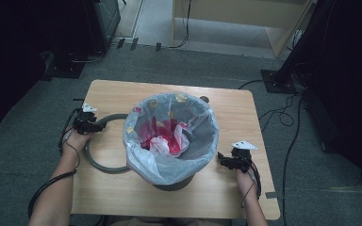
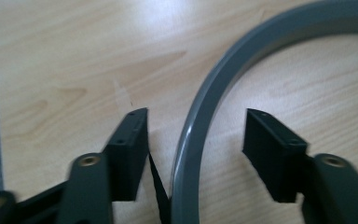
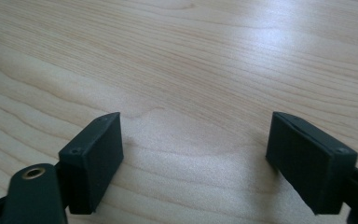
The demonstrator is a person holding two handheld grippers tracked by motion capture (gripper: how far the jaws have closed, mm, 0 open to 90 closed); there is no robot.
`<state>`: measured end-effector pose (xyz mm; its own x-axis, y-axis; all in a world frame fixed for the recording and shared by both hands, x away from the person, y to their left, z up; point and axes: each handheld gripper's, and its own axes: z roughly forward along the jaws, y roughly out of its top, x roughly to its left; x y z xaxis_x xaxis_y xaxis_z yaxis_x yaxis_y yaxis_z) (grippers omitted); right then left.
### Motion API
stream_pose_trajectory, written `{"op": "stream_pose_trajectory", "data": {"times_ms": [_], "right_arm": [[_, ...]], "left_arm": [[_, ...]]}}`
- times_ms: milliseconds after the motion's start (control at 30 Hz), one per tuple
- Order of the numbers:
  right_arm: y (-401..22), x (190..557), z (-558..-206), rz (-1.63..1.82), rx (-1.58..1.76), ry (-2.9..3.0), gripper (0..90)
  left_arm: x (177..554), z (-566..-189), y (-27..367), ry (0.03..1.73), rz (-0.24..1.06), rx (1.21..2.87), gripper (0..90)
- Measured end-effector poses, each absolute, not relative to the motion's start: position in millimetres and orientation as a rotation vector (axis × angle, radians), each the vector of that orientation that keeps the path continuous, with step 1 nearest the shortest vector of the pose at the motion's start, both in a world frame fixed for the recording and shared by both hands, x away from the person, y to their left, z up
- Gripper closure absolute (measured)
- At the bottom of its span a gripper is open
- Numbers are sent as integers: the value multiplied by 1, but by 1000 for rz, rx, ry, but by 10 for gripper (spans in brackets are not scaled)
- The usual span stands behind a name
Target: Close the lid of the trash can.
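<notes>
Closest to the lens on my left side, the left hand-held gripper (image 2: pixel 196 154) is sitting low over the table (image 2: pixel 65 70) with the grey ring (image 2: pixel 200 121) running right between its jaws. There's daylight on both sides of the ring, so the pads (image 2: pixel 130 149) aren't pinching it: the jaws are straddling it, partly spread, with nothing clamped. The ring is lying flat on the wood and curving away up and to the right in that view.

From the high view, I'm seeing the same left hand-held gripper (image 1: pixel 90 123) parked on the ring's (image 1: pixel 99 162) upper left arc, at the left part of the table (image 1: pixel 122 197). The ring is lying just beside the bin (image 1: pixel 172 181), and part of its loop is tucked behind the bin's side, so I can't tell whether they're touching.

The bin is standing upright near the middle of the table, lined with a pale translucent bag (image 1: pixel 202 141) folded over its rim. Something crumpled and red and white (image 1: pixel 165 136) is lying down inside.

Over on the right, the right hand-held gripper (image 1: pixel 226 161) is hovering just beside the bin's lower right side, pointing toward it. In its own view the right hand-held gripper (image 3: pixel 193 158) is spread wide, with bare wood between the jaws, gripping nothing.
</notes>
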<state>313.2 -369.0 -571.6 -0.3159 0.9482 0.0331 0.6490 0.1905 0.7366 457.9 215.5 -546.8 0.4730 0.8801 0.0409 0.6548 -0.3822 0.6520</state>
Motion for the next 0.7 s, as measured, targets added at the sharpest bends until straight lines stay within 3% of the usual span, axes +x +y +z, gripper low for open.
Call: {"op": "stream_pose_trajectory", "data": {"times_ms": [133, 433, 500, 700], "right_arm": [[-370, 313, -572, 930, 1487, 2041, 176], [-370, 313, -572, 929, 1485, 2042, 176], [-370, 313, -572, 929, 1486, 2041, 175], [-370, 313, -572, 929, 1486, 2041, 176]], "left_arm": [[457, -549, 217, 1299, 492, 2117, 542], [455, -548, 219, 1318, 493, 2122, 604], [454, -547, 218, 1303, 499, 2139, 671], [452, -546, 222, 1276, 486, 2170, 725]]}}
